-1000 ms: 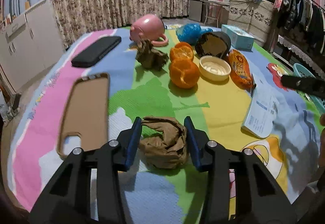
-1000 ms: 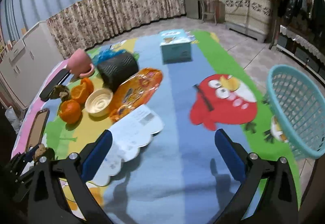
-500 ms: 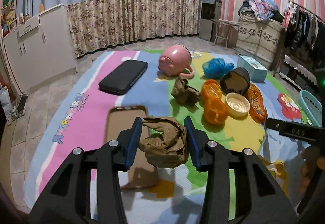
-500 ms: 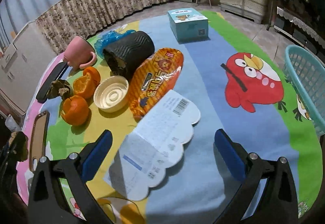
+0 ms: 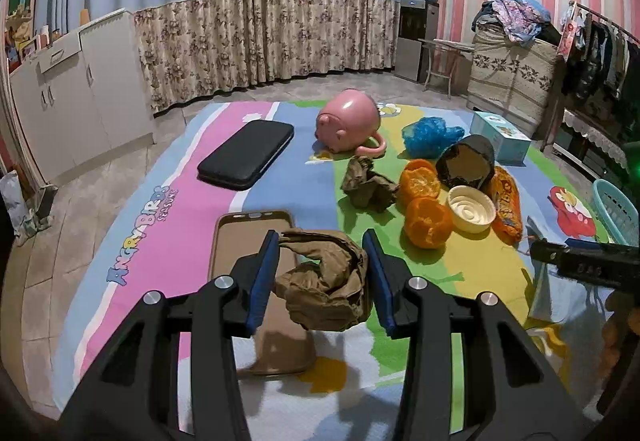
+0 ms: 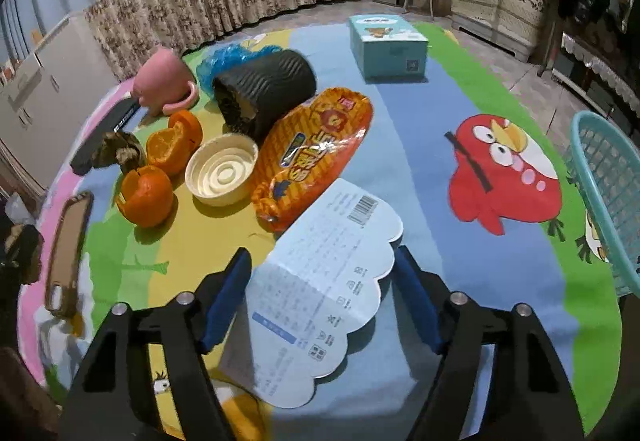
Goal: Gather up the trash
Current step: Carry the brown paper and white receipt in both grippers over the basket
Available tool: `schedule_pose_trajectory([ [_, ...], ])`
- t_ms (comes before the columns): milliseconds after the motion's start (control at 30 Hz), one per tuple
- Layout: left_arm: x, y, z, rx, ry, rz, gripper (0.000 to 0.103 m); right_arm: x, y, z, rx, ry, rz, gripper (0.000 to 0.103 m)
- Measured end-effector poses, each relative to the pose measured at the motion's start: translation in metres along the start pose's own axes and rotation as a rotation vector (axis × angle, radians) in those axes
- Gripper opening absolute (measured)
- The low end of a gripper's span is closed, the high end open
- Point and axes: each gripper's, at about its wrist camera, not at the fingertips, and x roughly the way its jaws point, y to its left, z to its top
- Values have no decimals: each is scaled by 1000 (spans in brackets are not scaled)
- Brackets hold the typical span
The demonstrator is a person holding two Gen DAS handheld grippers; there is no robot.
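Note:
My left gripper [image 5: 320, 241] is shut on a crumpled brown paper wad [image 5: 326, 285] and holds it in the air above the colourful mat. My right gripper [image 6: 321, 255] points down at a pale blue printed sheet [image 6: 320, 293] with a scalloped edge. Its jaws are closing with the sheet between them, and the pads stand just off its sides. Beyond lie an orange snack wrapper [image 6: 312, 157], a white lid [image 6: 222, 173], orange peels [image 6: 148, 193], another brown paper wad [image 5: 368, 187] and a blue plastic bag [image 5: 430, 131]. A teal basket [image 6: 608, 193] stands at the right edge.
On the mat also lie a pink mug [image 5: 348, 121], a black case [image 5: 246, 153], a brown phone case [image 5: 248, 241], a dark ribbed cup [image 6: 264, 93] on its side and a tissue box [image 6: 386, 45]. White cabinets [image 5: 80, 101] stand left, with curtains behind.
My left gripper has risen with the brown wad off the mat. My right gripper has come down over the blue sheet, and its jaws have narrowed around it.

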Motion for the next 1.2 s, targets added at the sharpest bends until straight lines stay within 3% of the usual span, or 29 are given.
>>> schedule_pose_trajectory([
  [467,-6,-72,25,50,-48,-90,42,-43,-85,33,98,-110,30,66],
  [700,-2,-121,35,96,-66,-140,42,-65,-123,40,128,-170,-11,66],
  [967,1,-177,49,146,-85,-204,42,-106,-194,51,195,-272,-99,66],
  [1200,4,-223,58,179,-89,-257,42,-116,-257,47,189,-290,-192,66],
])
